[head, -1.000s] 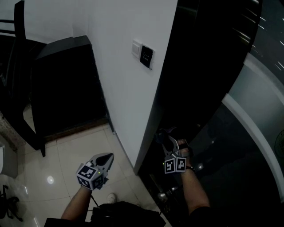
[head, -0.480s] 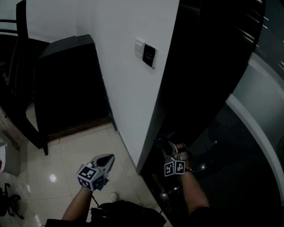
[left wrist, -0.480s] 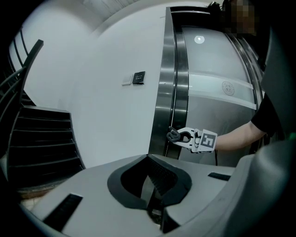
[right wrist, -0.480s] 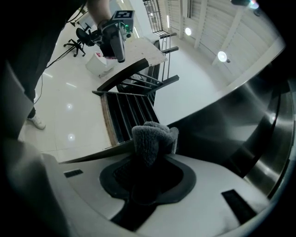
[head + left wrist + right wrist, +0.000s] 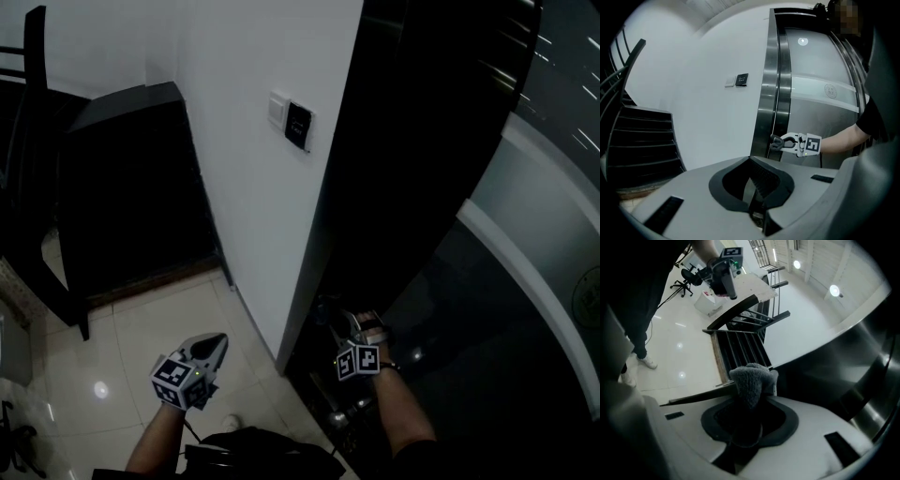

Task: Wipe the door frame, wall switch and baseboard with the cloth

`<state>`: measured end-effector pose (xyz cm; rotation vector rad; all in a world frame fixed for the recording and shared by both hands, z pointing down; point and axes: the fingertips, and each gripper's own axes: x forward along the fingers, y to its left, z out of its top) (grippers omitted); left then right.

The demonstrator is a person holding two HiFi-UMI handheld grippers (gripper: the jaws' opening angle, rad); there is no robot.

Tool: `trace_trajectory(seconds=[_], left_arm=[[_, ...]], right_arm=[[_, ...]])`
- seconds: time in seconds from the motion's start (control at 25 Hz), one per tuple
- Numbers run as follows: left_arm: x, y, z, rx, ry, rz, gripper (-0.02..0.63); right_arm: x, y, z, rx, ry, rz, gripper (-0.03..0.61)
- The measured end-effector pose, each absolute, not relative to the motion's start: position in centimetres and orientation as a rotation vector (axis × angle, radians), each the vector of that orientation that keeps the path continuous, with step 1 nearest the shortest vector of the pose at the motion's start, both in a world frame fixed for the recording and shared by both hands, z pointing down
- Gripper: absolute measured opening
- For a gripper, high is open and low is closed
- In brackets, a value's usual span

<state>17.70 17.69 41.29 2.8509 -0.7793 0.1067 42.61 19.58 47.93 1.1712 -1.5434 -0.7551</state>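
Step 1, the frame: your right gripper [image 5: 330,311], clamped on the grey cloth [image 5: 751,379], holds it low at the dark frame [image 5: 323,253], near the floor. Your left gripper [image 5: 214,343] hangs over the tiles [image 5: 141,328], jaws together on nothing. Next, probably: drag the cloth along the frame, keeping it pressed. The switch [image 5: 298,124] sits well above.

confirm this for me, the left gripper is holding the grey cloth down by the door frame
Wrong gripper. The right gripper is holding the grey cloth down by the door frame; the right gripper view shows the cloth pinched between its jaws. The left gripper is shut with nothing in it, as the left gripper view shows.
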Motion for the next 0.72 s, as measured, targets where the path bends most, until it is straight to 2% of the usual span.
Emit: trace_trajectory(seconds=[0.12,0.28,0.48,0.6,0.72], left_arm=[[18.5,17.3,40.9,2.866,-0.745,0.079,0.002],[20.9,17.1,39.4,2.898,-0.662,0.009,0.002],[22.9,16.4,37.7,2.942,-0.584,-0.042,0.002],[23.0,16.3,36.8,2.947,-0.575,-0.070,0.002],[23.0,16.0,36.4,2.946,-0.575,-0.085,0.002]], right_arm=[[43.8,19.8,40.6,1.282,-1.478,-0.881,0.092],[45.3,20.3,26.6,1.427,-1.345,-1.092,0.093],[43.8,20.5,11.9,1.481,-1.201,-1.306,0.094],[43.4,19.9,7.5,1.536,-1.181,-1.317,0.094],[43.0,18.2,7.5,1.516,-1.219,-1.264,0.094]])
